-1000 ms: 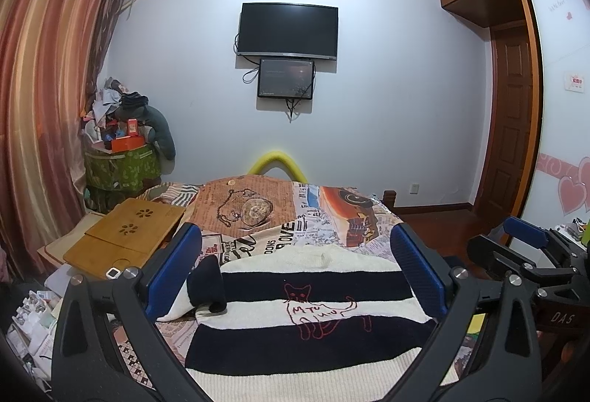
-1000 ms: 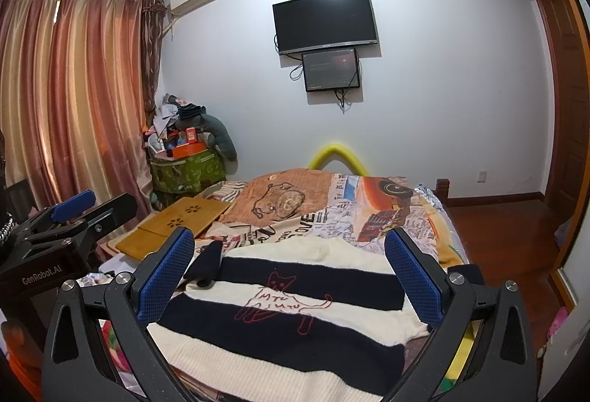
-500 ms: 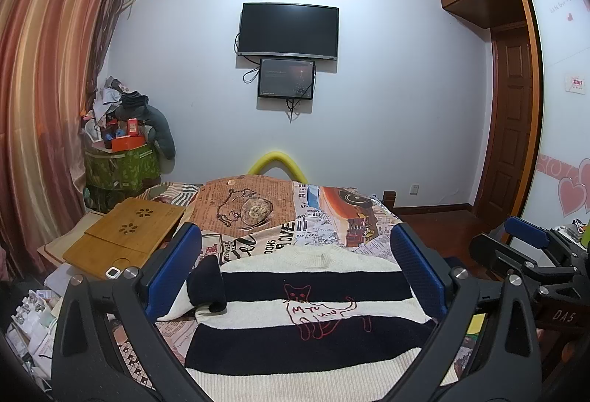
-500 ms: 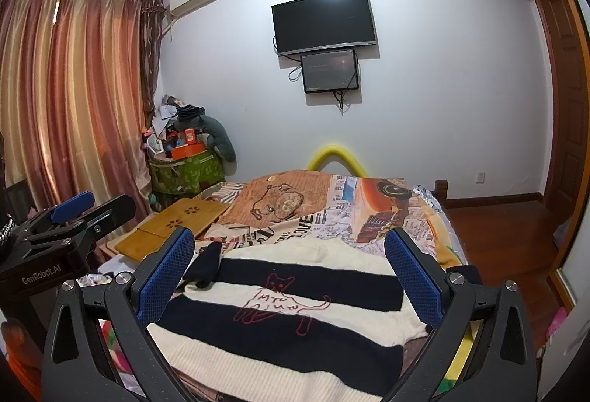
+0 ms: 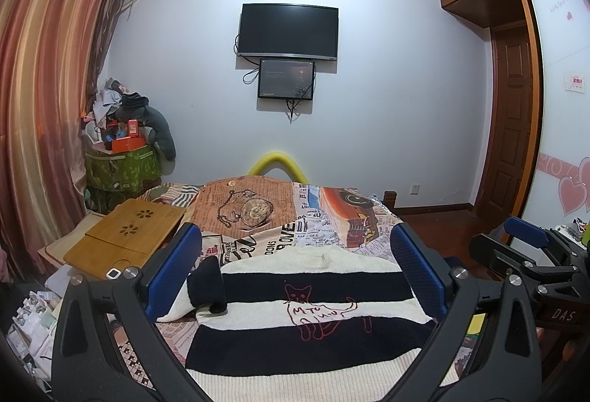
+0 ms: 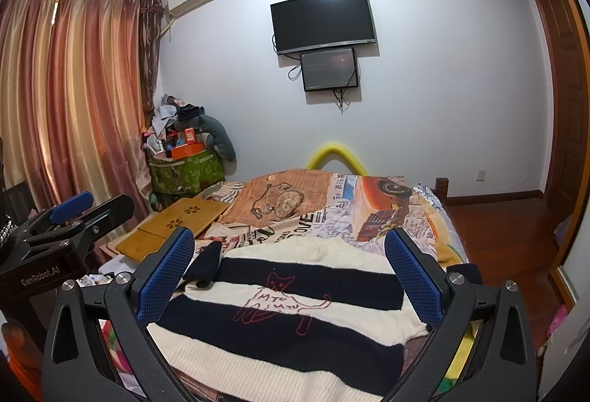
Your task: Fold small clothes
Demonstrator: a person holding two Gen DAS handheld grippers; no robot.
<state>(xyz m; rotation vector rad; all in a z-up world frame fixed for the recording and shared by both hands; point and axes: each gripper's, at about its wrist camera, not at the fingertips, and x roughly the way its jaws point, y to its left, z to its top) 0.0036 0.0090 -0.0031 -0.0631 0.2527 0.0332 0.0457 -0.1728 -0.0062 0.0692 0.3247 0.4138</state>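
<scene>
Hovering both grippers above the near end of the bed (image 5: 332, 214), nothing held. Left gripper (image 5: 297, 267): fingers spread wide apart, empty. Right gripper (image 6: 289, 271): fingers likewise spread wide, empty.

Sweater (image 5: 306, 321), striped cream and dark with a red cat outline on the chest, lies flat and face up on the patterned bedspread (image 5: 280, 236). Collar points away from me toward the far wall; hem sits nearest, running under both grippers. Long axis therefore runs straight ahead, in line with the fingers.

Left sleeve (image 5: 206, 287) is already lying inward, its dark cuff resting on the body near the left shoulder. It sits just inside my left gripper's left finger (image 5: 173, 273). The right sleeve is not clearly visible in either view; the right edge of the sweater is partly hidden behind the finger pads.

Judgement: sweater is centred between the two grippers, neither clearly nearer. The right gripper is better placed for the right edge, the left for the sleeve side. The fold has barely begun.

Wooden lap desk (image 5: 125, 236) lies off the bed's left side, well apart from the sweater.
</scene>
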